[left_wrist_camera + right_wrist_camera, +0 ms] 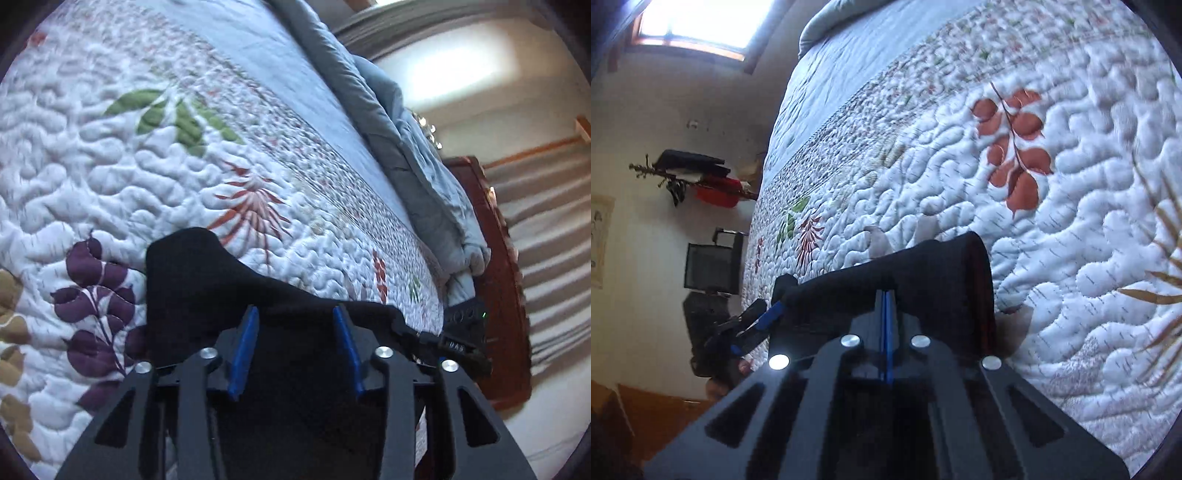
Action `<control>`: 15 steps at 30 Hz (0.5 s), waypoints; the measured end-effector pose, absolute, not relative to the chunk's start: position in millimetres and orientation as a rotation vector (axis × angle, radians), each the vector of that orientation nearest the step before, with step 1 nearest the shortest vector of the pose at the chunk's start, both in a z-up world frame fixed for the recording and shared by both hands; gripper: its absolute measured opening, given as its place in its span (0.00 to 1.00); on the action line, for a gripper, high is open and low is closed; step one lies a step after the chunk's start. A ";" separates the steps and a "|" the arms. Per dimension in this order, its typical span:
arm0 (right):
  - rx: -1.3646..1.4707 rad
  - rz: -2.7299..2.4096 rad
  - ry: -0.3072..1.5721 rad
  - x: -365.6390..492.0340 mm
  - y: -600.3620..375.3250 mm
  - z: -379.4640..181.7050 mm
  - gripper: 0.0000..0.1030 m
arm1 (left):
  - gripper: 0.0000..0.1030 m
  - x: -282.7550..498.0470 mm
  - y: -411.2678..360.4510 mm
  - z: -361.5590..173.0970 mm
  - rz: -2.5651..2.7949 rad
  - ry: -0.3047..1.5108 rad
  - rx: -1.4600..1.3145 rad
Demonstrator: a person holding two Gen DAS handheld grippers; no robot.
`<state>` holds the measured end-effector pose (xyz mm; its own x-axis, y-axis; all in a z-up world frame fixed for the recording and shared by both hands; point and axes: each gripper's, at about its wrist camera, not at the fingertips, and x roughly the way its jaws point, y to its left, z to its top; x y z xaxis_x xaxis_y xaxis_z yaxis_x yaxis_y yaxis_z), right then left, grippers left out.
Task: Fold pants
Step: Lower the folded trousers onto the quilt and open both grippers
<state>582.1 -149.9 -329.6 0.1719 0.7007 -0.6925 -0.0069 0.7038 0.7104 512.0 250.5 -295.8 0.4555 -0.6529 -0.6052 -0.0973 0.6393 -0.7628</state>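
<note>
Pants [923, 273] between shut right fingers [886, 317]

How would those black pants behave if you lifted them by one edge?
Probably floppy: the pants drape in soft curves over the quilt and bunch at the right gripper. They look fairly light and thin, since the blue pads meet almost flat. Unlikely to slide far, as the puckered quilt should grip cloth.

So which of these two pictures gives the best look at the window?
The right wrist view: the window sits at its top left corner, with bright panes and a wooden frame clearly visible. The left wrist view shows only a washed-out bright patch on the far wall, and I cannot tell whether that is a window.
</note>
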 end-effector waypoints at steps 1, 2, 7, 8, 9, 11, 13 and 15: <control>0.649 0.561 1.313 582.1 -150.2 -329.9 0.00 | 0.39 513.6 252.3 -298.7 -0.392 1.062 -0.863; 0.659 0.567 1.312 581.2 -151.6 -328.4 0.00 | 0.39 513.7 253.5 -298.9 -0.392 1.058 -0.890; 0.723 0.626 1.195 556.1 -178.7 -288.3 0.10 | 0.67 474.2 267.1 -261.9 -0.364 0.955 -0.907; 0.730 0.659 1.162 542.6 -184.5 -275.0 0.10 | 0.67 461.4 268.5 -251.5 -0.374 0.926 -0.895; 0.739 0.694 1.142 529.9 -188.1 -266.9 0.10 | 0.67 442.2 269.3 -239.9 -0.385 0.894 -0.875; 0.732 0.739 1.135 504.4 -190.2 -260.3 0.10 | 0.72 417.0 268.0 -231.9 -0.403 0.860 -0.864; 0.715 0.746 1.171 485.3 -187.2 -271.0 0.10 | 0.72 394.3 262.6 -238.7 -0.415 0.869 -0.877; 0.690 0.707 1.227 476.6 -182.6 -294.0 0.07 | 0.72 383.9 253.5 -255.2 -0.421 0.909 -0.880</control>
